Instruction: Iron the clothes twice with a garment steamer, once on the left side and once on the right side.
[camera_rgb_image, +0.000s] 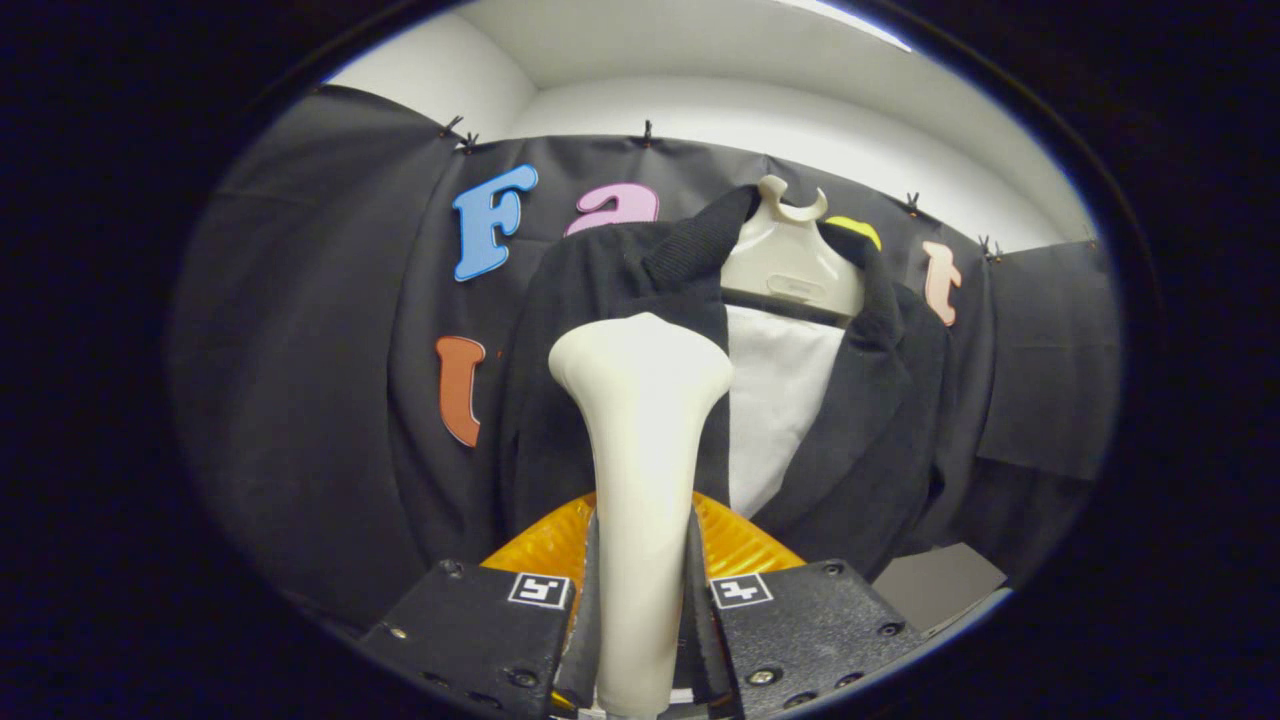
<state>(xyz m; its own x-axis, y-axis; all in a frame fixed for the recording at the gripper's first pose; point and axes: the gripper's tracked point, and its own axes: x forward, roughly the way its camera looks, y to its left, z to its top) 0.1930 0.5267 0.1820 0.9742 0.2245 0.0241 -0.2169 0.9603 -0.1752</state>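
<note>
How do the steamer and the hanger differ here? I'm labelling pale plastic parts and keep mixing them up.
The steamer stands upright between the gripper fingers, clamped by its narrow handle; the hanger sits beyond it, up inside the collar of the black jacket. The steamer shows whole along its length, flaring to a wide head; the hanger is mostly covered by the jacket, only its centre and hook visible. Both are cream plastic.
</note>
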